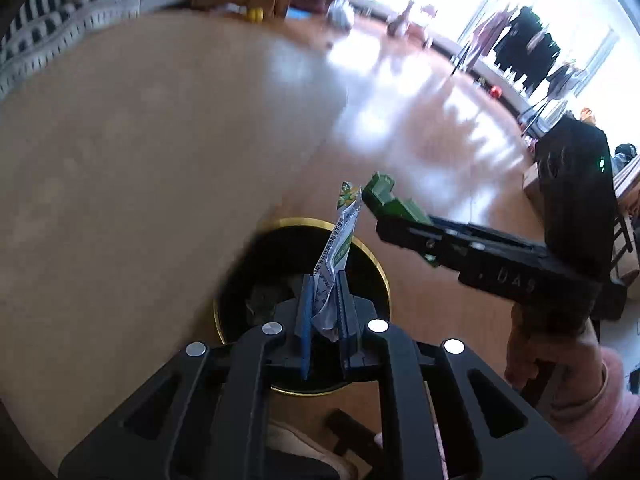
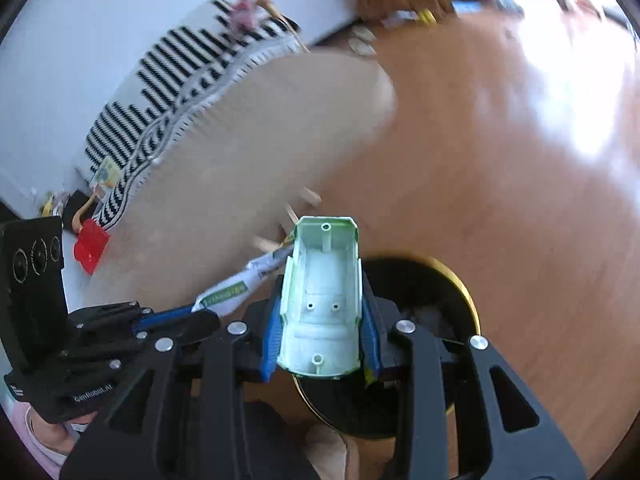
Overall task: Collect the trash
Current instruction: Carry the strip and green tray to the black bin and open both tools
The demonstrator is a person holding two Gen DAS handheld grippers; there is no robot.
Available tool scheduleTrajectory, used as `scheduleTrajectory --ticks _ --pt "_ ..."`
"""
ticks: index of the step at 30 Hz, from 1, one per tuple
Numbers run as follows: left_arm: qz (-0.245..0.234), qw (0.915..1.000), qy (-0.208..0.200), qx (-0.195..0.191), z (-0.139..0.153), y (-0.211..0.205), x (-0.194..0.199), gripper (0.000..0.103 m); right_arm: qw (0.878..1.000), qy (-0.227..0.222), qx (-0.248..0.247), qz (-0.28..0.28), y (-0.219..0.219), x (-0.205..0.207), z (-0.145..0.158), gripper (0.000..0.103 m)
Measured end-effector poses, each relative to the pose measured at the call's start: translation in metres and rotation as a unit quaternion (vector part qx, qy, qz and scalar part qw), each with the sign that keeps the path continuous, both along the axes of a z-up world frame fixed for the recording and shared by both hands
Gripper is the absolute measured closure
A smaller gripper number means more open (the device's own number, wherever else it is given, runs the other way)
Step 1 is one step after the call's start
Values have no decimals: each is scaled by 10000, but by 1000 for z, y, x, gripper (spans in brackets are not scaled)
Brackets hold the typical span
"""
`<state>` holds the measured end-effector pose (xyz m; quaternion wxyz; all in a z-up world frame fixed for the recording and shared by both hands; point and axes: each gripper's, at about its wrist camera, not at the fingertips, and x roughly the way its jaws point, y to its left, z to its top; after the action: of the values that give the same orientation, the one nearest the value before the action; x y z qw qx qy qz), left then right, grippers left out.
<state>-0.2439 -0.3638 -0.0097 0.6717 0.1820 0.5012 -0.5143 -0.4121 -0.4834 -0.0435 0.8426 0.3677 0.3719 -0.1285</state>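
Left gripper [image 1: 324, 312] pinching wrapper [image 1: 334, 256] over bin [image 1: 376, 264], right gripper [image 2: 320, 320] clamping toy shell [image 2: 320, 300].

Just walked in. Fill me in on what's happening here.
A person is collecting trash with a handheld gripper in each hand. The left gripper is shut on a crumpled white-and-green printed wrapper, held above a round black bin with a gold rim. The right gripper is shut on a pale green hollow plastic toy shell, also over the bin. Neither piece has been dropped in yet.
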Motion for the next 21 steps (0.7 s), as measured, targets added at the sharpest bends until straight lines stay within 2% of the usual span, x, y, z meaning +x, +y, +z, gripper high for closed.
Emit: scheduleTrajectory --ticks 3,5,21 --pt "-198 9993 -209 257 -11 -7 -6 93 9993 178 320 -37 -5 -9 -33 69" --pt "-234 9990 -156 355 -20 -13 -8 93 9986 145 492 -110 -7 -14 -40 69" --pt "-348 9989 -19 326 -20 -20 -18 93 9978 137 616 -181 -17 2 -48 69"
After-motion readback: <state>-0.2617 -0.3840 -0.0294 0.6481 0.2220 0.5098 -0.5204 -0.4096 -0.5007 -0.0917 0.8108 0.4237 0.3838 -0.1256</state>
